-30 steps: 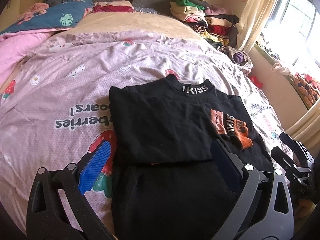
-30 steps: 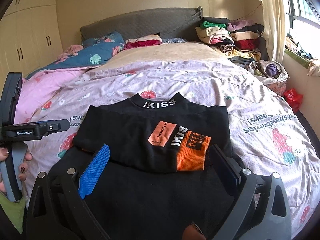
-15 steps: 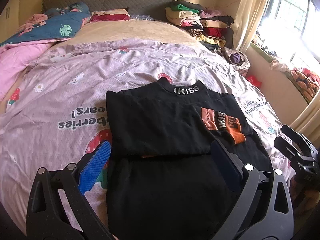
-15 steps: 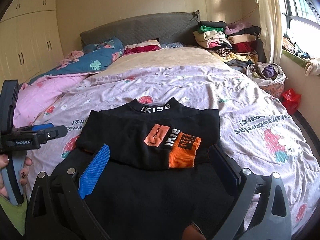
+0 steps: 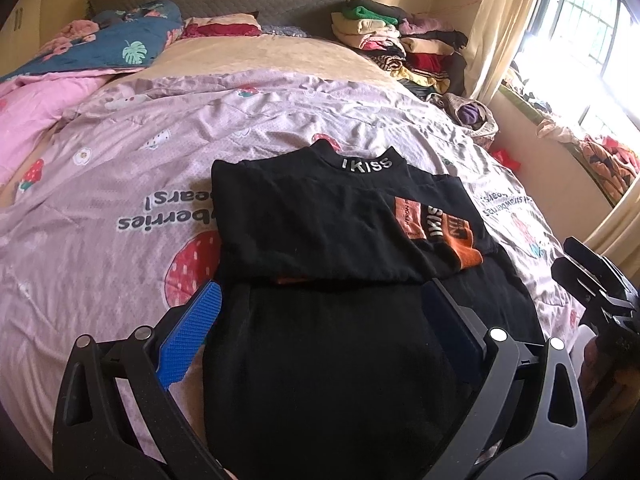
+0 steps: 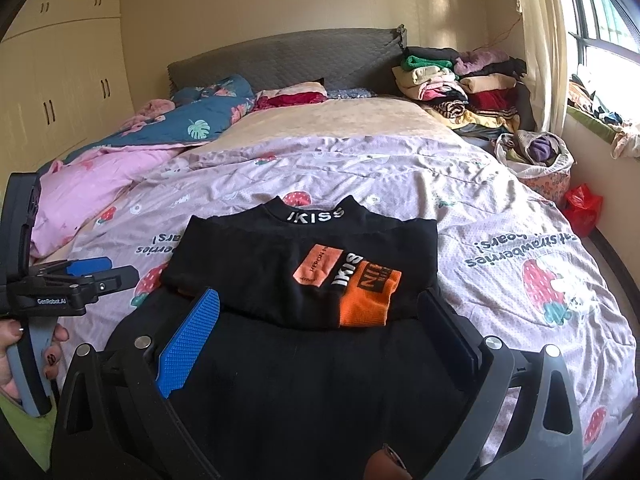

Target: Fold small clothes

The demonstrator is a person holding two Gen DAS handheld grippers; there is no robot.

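A black top (image 5: 320, 216), its sleeves folded across the front and its collar pointing at the headboard, lies flat on the bed (image 5: 120, 184), while the left hand-held gripper (image 5: 320, 308) and the right hand-held gripper (image 6: 320, 308) both hover above its near hem with fingers spread apart, gripping nothing.

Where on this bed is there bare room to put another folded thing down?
Free: the pink strawberry quilt right of the black top, and the beige blanket beyond it. Crowded: the clothes pile by the headboard, and the blue bedding opposite.
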